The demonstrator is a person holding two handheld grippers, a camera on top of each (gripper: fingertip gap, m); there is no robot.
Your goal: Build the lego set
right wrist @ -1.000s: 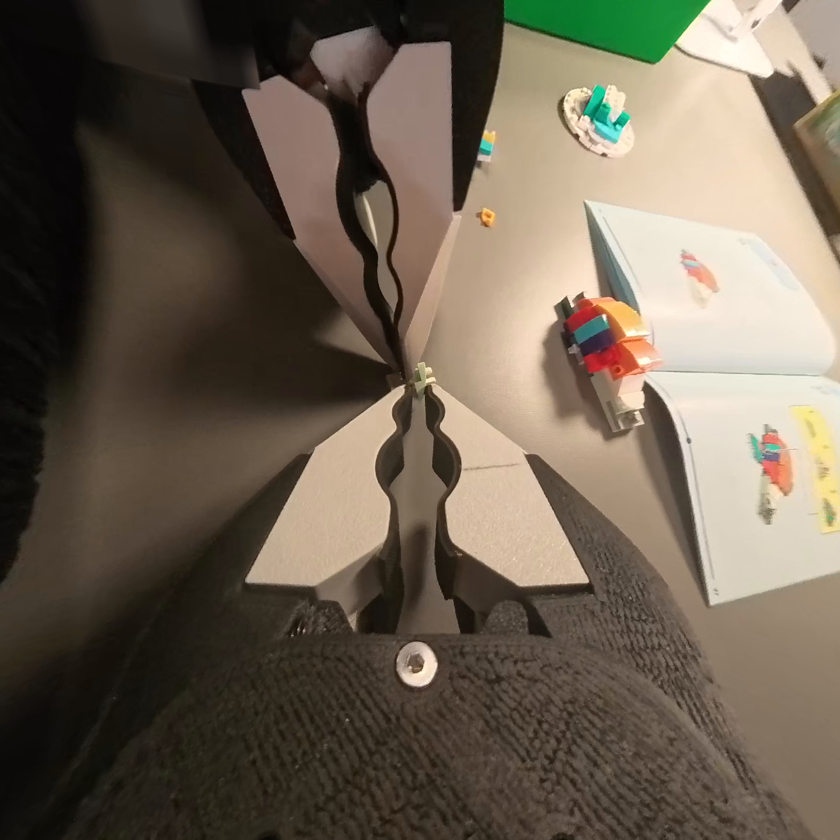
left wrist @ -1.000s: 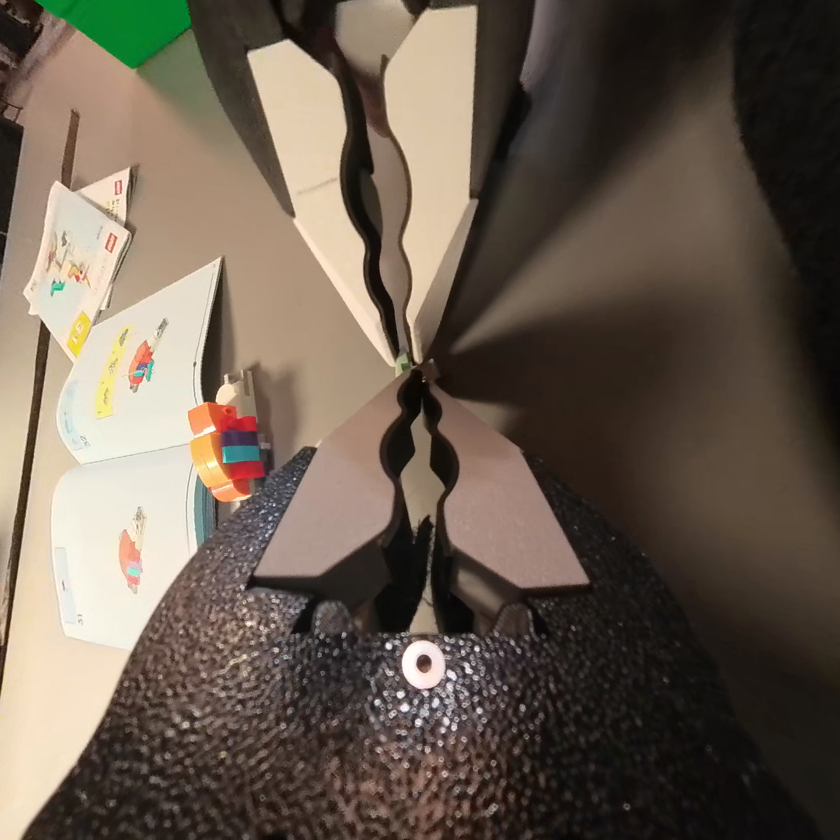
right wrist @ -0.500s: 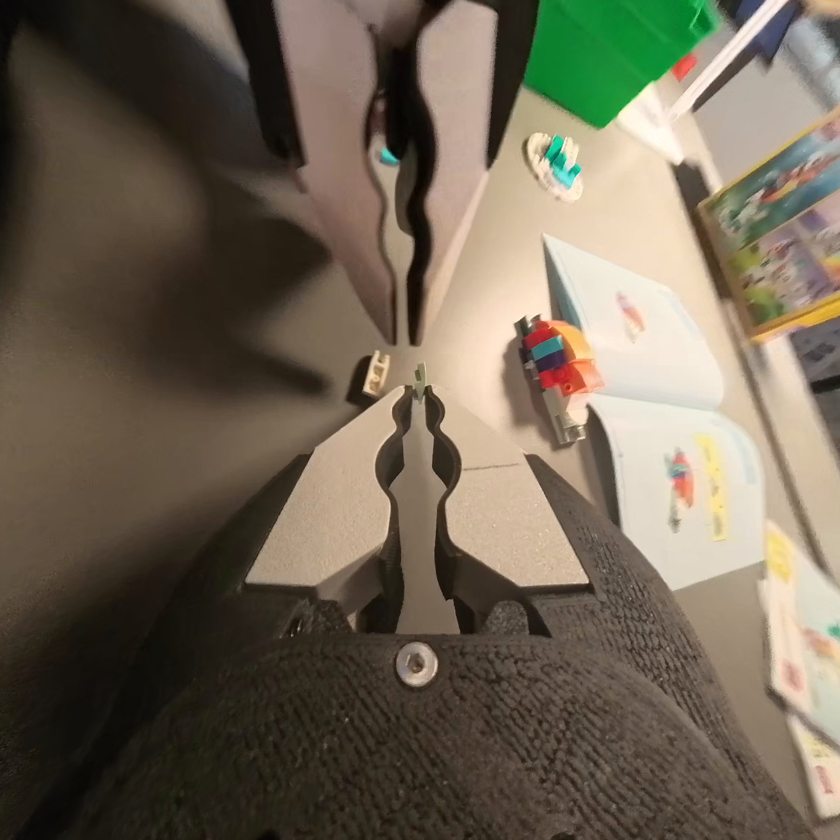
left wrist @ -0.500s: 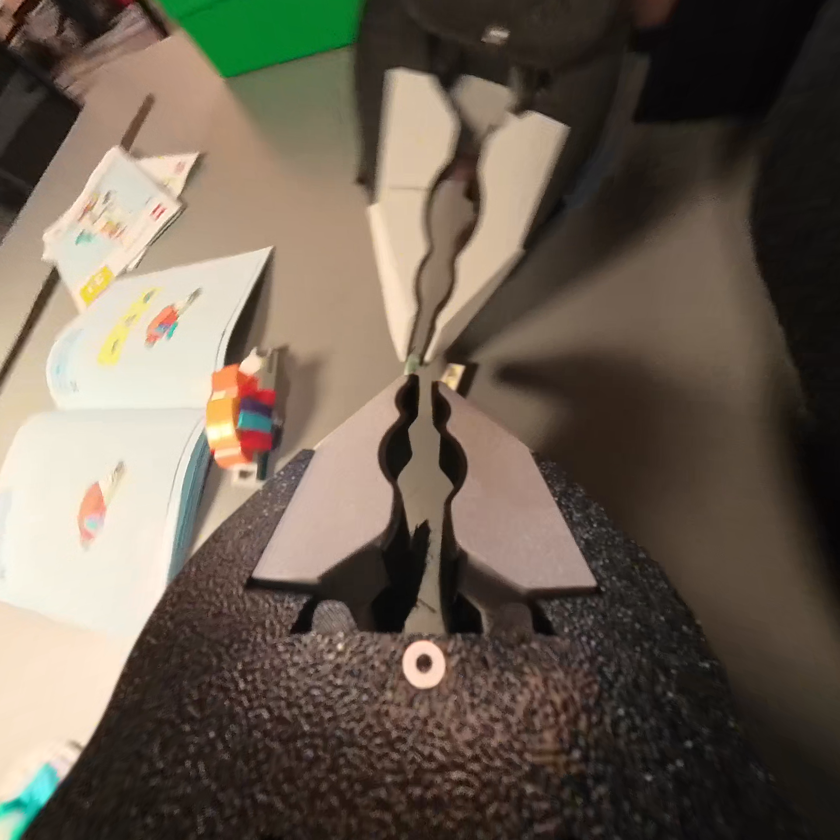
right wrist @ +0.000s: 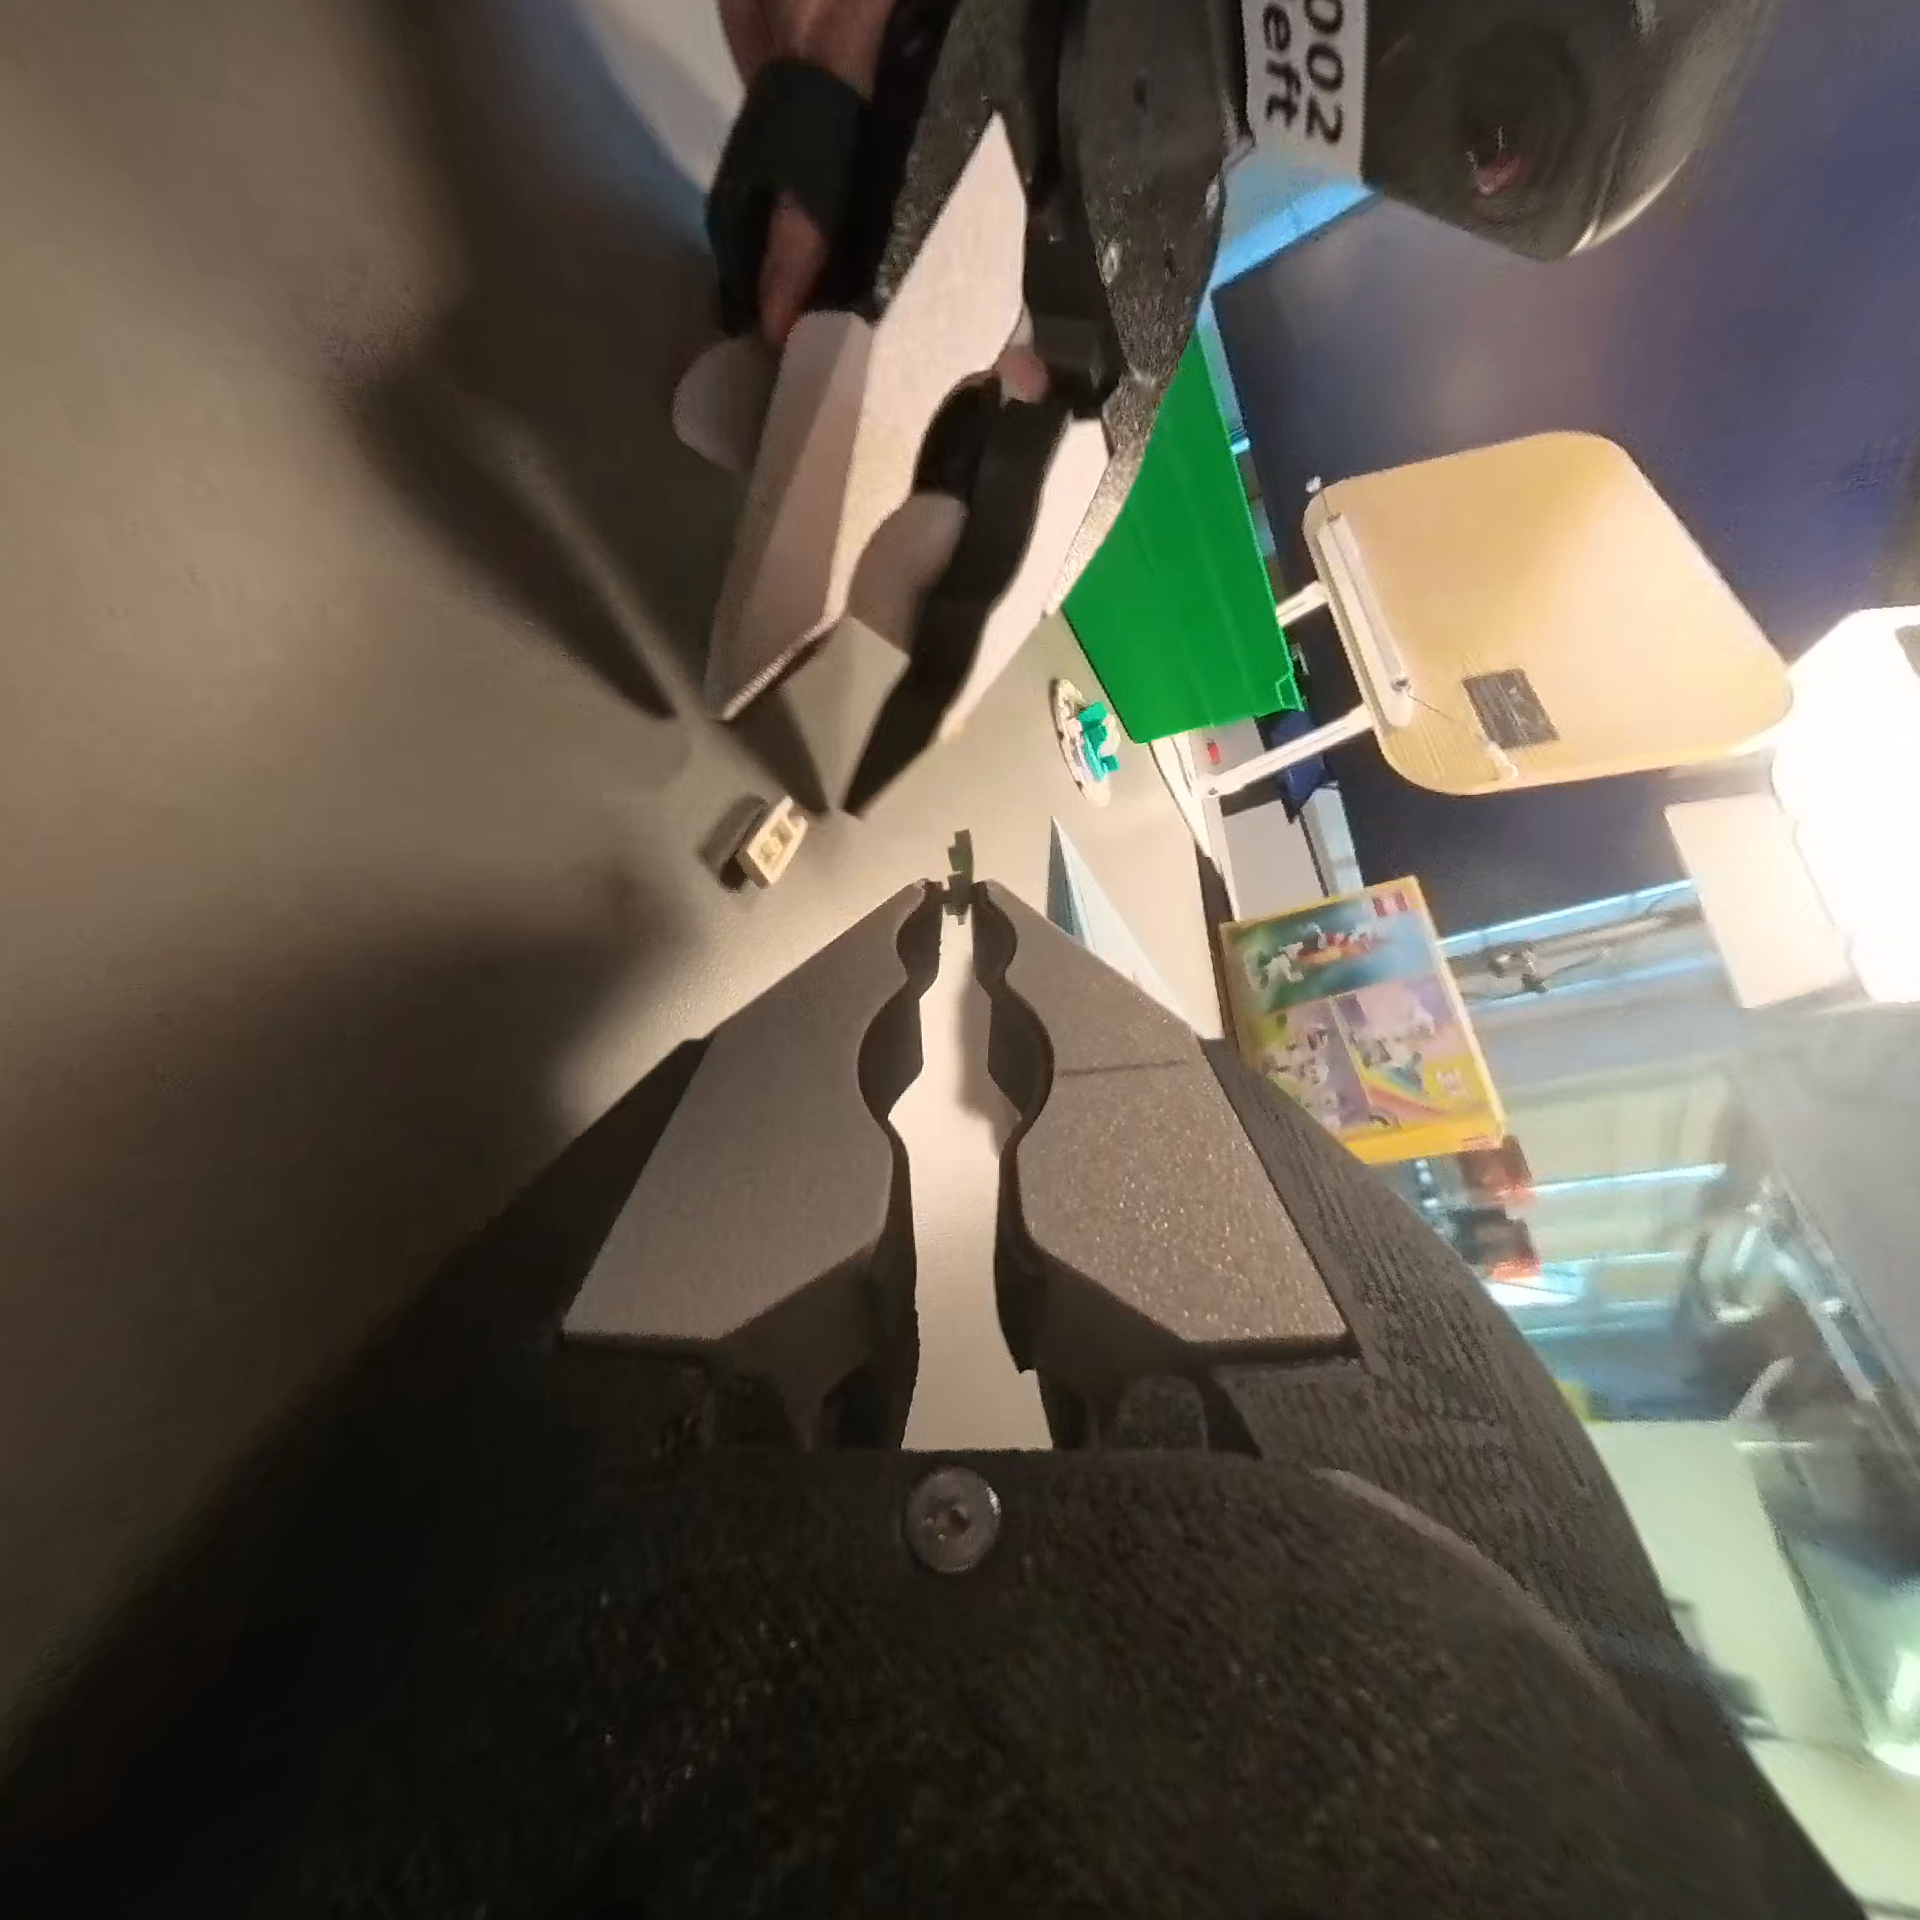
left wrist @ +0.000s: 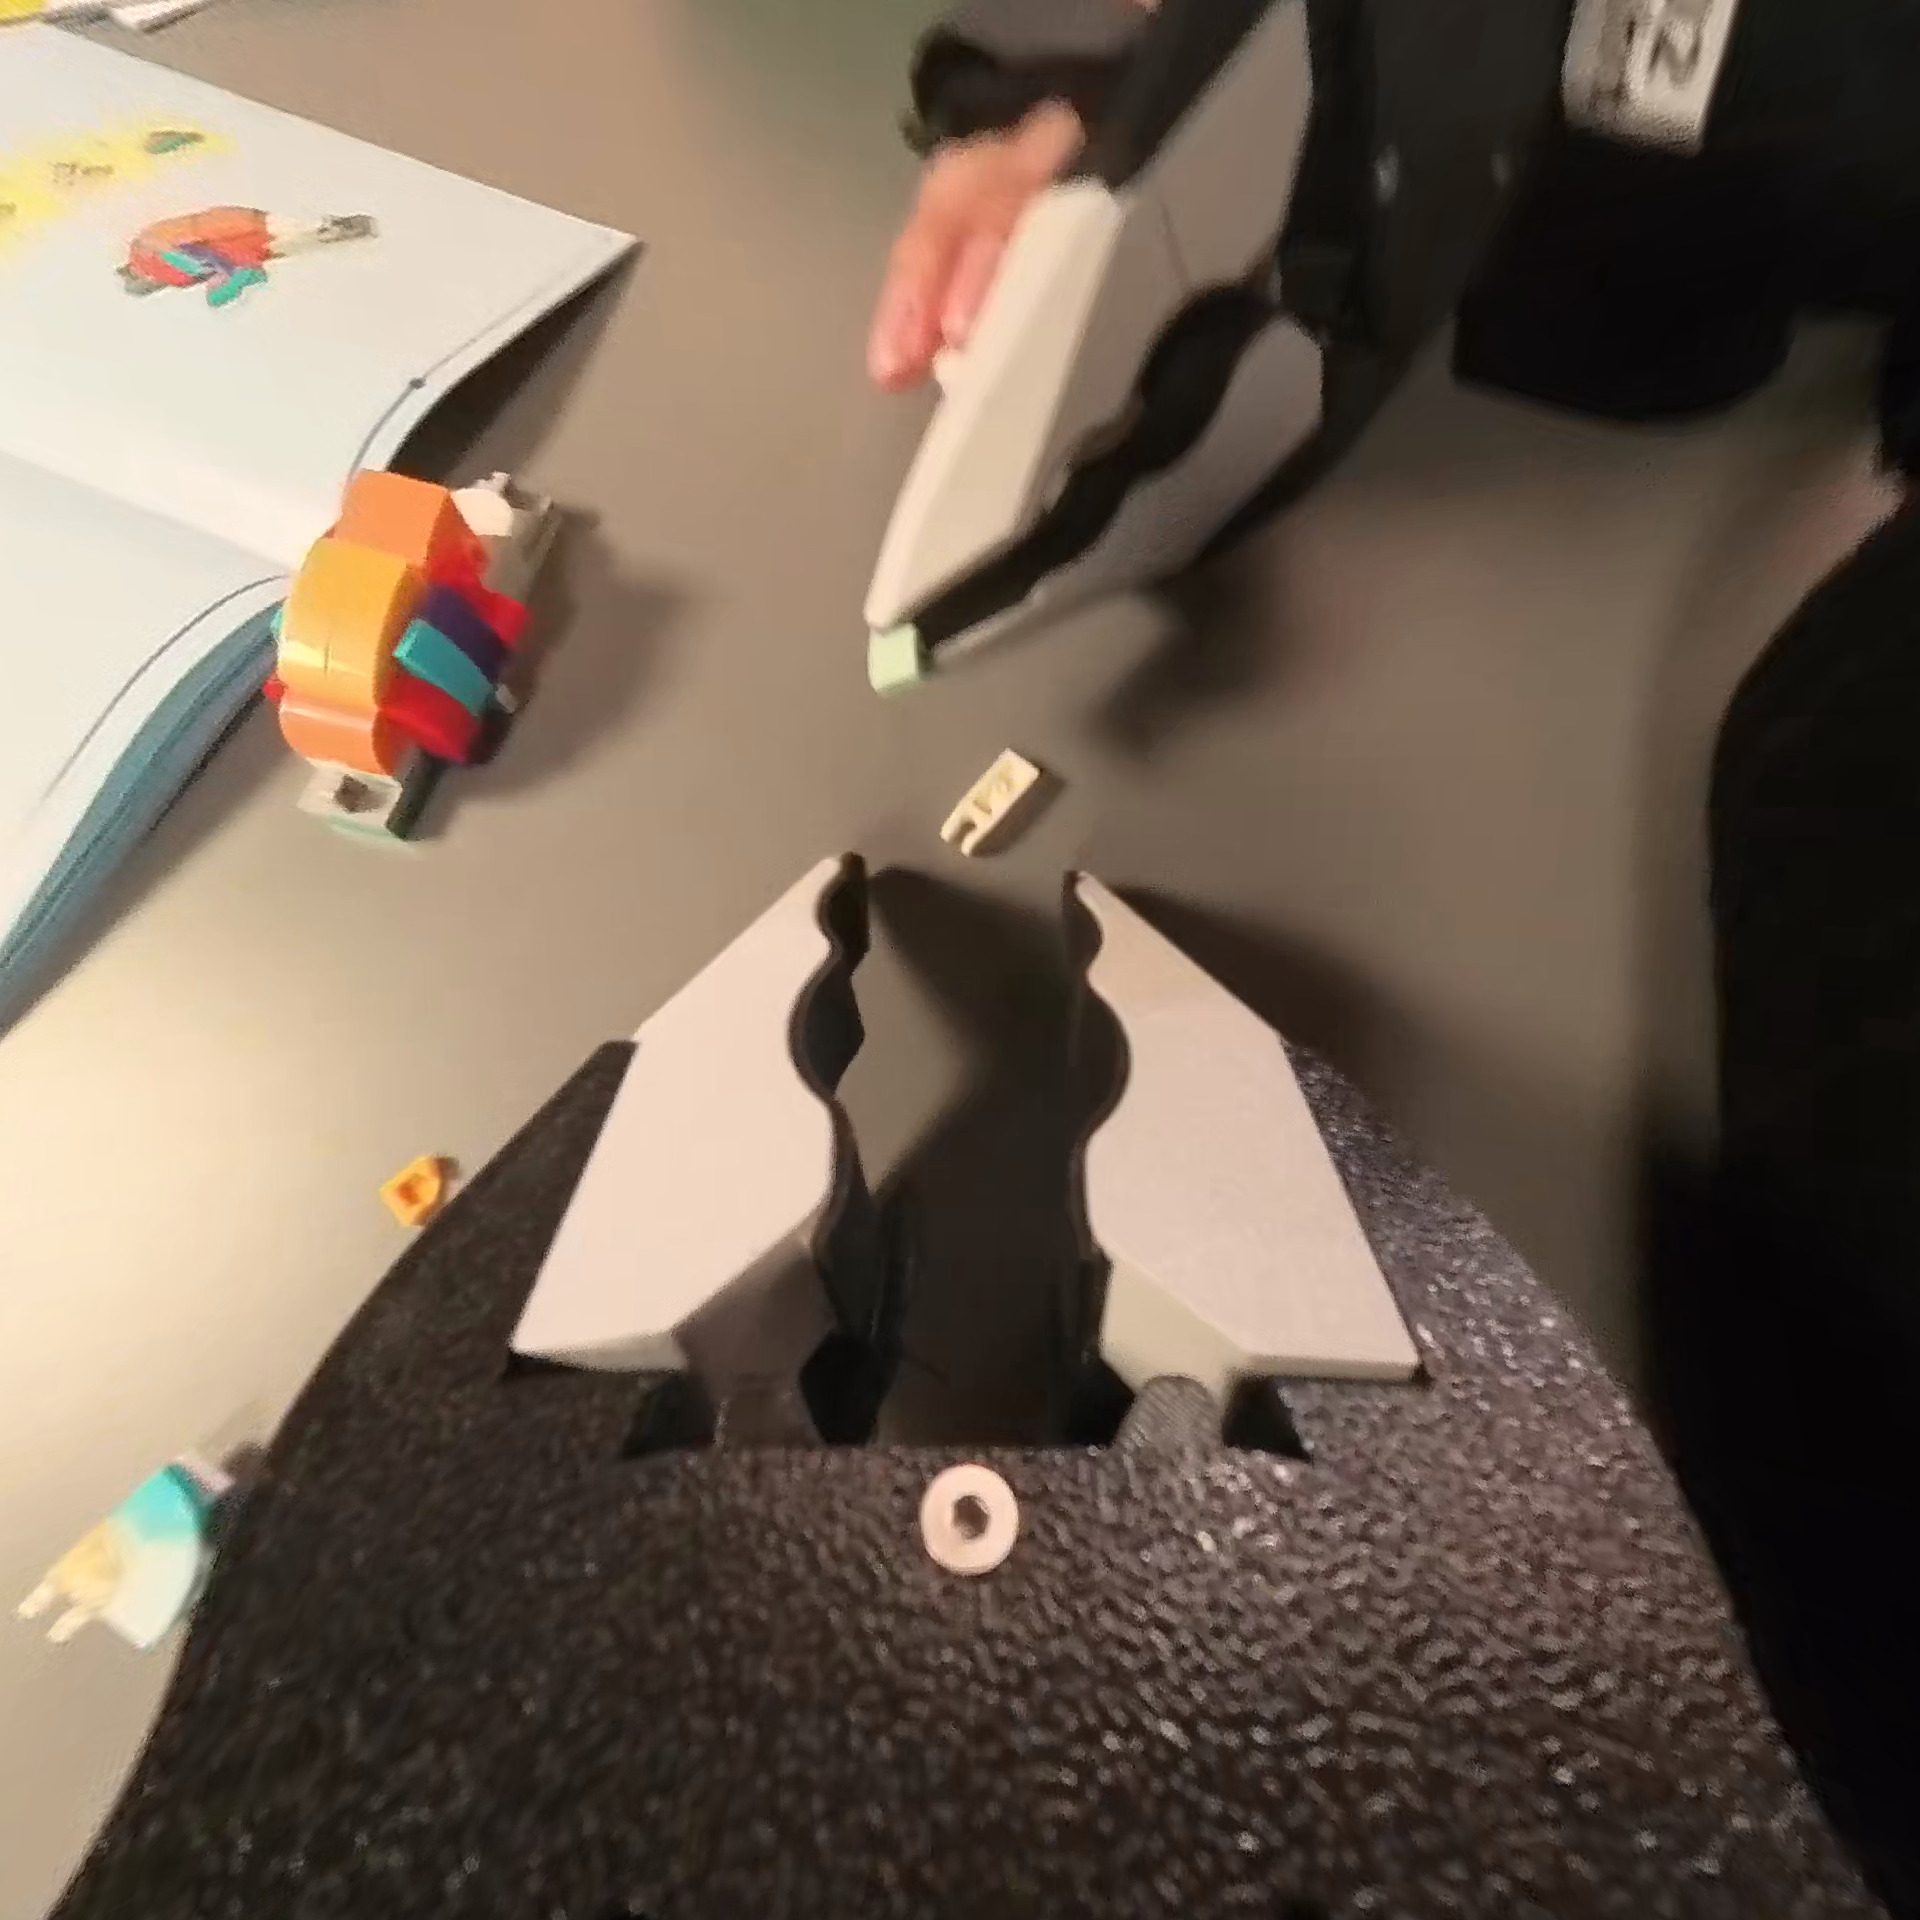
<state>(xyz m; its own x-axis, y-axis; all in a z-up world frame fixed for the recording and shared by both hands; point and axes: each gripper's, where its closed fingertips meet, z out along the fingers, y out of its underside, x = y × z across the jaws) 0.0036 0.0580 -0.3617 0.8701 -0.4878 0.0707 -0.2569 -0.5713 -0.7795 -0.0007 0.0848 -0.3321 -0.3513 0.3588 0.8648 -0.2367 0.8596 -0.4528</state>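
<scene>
Since a second ago, both grippers have parted. Left gripper (left wrist: pixel 961 883) now gapes wide with nothing in it; a cream piece (left wrist: pixel 1000 800) lies on the tabletop (left wrist: pixel 727 935) at its 12 o'clock. Right gripper (right wrist: pixel 954 888) pinches a pale green piece (right wrist: pixel 958 868). At 10 o'clock, only the left view shows the orange-and-red model (left wrist: pixel 400 649) beside the booklet (left wrist: pixel 208 343); only the right view shows the set's box (right wrist: pixel 1361 1023).

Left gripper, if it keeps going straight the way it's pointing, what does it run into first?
Probably the small cream piece lying on the table just past the open left gripper, slightly right of centre. Depth is hard to judge, so it might pass over it.
</scene>
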